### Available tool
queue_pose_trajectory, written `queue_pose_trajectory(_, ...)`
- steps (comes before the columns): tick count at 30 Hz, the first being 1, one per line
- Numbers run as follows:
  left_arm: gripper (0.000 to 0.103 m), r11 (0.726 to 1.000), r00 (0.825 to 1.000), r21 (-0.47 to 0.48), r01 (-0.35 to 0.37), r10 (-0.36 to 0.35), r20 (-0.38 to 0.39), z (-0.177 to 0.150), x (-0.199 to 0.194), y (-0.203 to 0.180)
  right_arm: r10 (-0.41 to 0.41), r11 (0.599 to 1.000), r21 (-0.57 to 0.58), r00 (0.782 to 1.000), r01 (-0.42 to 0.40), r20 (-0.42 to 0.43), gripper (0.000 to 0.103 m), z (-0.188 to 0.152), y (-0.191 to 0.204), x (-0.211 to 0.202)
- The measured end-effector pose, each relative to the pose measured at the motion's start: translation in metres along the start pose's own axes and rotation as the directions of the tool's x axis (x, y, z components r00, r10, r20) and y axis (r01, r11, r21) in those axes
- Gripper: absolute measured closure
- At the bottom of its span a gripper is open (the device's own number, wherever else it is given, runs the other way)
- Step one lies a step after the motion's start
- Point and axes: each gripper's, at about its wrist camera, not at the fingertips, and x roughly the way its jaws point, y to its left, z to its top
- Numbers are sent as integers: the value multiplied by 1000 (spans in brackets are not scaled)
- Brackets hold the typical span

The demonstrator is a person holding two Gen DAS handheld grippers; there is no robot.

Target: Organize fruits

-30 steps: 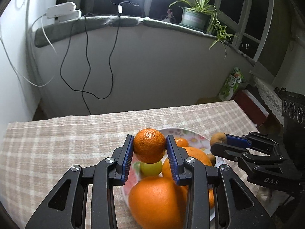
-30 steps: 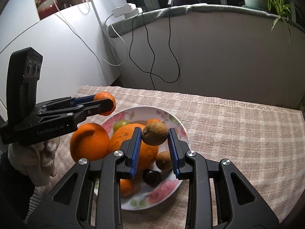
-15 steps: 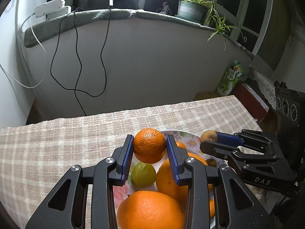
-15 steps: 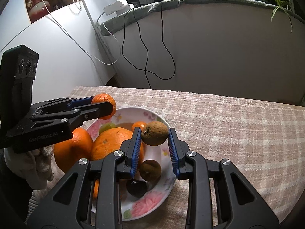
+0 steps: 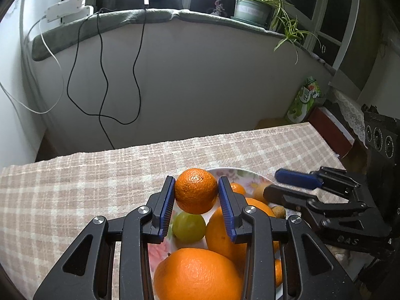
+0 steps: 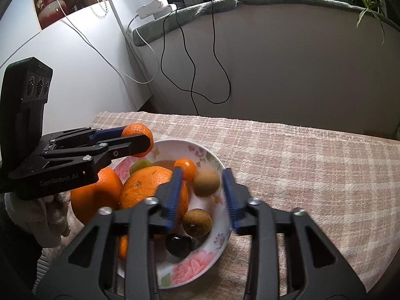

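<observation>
Left wrist view: left gripper [image 5: 196,192] clamped on a mandarin [image 5: 196,190], blue pads pressing both flanks, fruit held up over the plate [image 5: 257,178]. Just under it, at 6 o'clock, a green grape [image 5: 189,227] on the plate. At 5 o'clock of the mandarin, a big orange [image 5: 225,232], and lower still, nearest the lens, another orange [image 5: 197,275]. At 3 o'clock, right gripper [image 5: 280,183] reaching in from the side, jaws parting, nothing between the tips. Checked tablecloth [image 5: 75,187] under everything. Up at 12 o'clock, a black cable [image 5: 103,80] hanging off the sill; at 1 o'clock, a potted plant [image 5: 252,10].

Right wrist view: right gripper [image 6: 201,185] opening over the plate [image 6: 212,245], a brown fruit [image 6: 206,181] loose between the pads, blurred, clear of both. At 6 o'clock of it, a second brown fruit [image 6: 196,222] lying on the plate, then a dark cherry [image 6: 178,246] below. At 9 o'clock, the big orange [image 6: 150,190], partly behind the left finger. Small tangerine [image 6: 186,168] just beside the brown fruit at 10 o'clock. Further out at 10 o'clock, left gripper [image 6: 140,138] gripping the mandarin [image 6: 137,131] above the plate's far rim. Gloved hand [image 6: 42,215] under it at 8 o'clock.
</observation>
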Motion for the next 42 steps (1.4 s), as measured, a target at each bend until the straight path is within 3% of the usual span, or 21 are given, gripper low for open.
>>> queue_pose_trajectory(2,69,1000,1000,0,2,-2,5,0,-1,0,-4,1000,-7,1000,4,15,44,1,3,-3)
queue_pose_trajectory(16,69,1000,1000,8,1,-1,31,-5,-17,-8,-10,1000,-17,999,11,30,44,-5,9,-18)
queue_pose_trajectory(21,68,1000,999,22,-11,10,46,-9,-29,-11,-37,999,-25,999,38,39,39,-9,12,-24)
queue_pose_trajectory(23,59,1000,998,24,-19,18,57,-11,-34,-12,-39,999,-25,998,40,39,39,-11,13,-27)
queue_pose_trajectory(26,57,1000,997,22,-22,20,69,-13,-41,-13,-47,999,-25,998,48,43,38,-12,14,-32)
queue_pose_trajectory(28,49,999,997,25,-29,27,78,-15,-45,-15,-50,998,-25,998,51,46,37,-13,16,-35)
queue_pose_trajectory(30,42,999,995,27,-39,37,95,-18,-52,-16,-52,998,-27,997,54,54,25,-14,18,-40)
queue_pose_trajectory(32,33,999,994,24,-42,39,104,-20,-58,-17,-59,998,-33,996,62,71,21,-15,22,-47)
queue_pose_trajectory(37,23,998,990,7,-57,55,129,-29,-74,-21,-66,996,-51,994,71,91,15,-19,33,-61)
queue_pose_trajectory(42,21,997,986,-5,-76,76,152,-37,-93,-23,-84,991,-97,991,94,105,14,-26,51,-78)
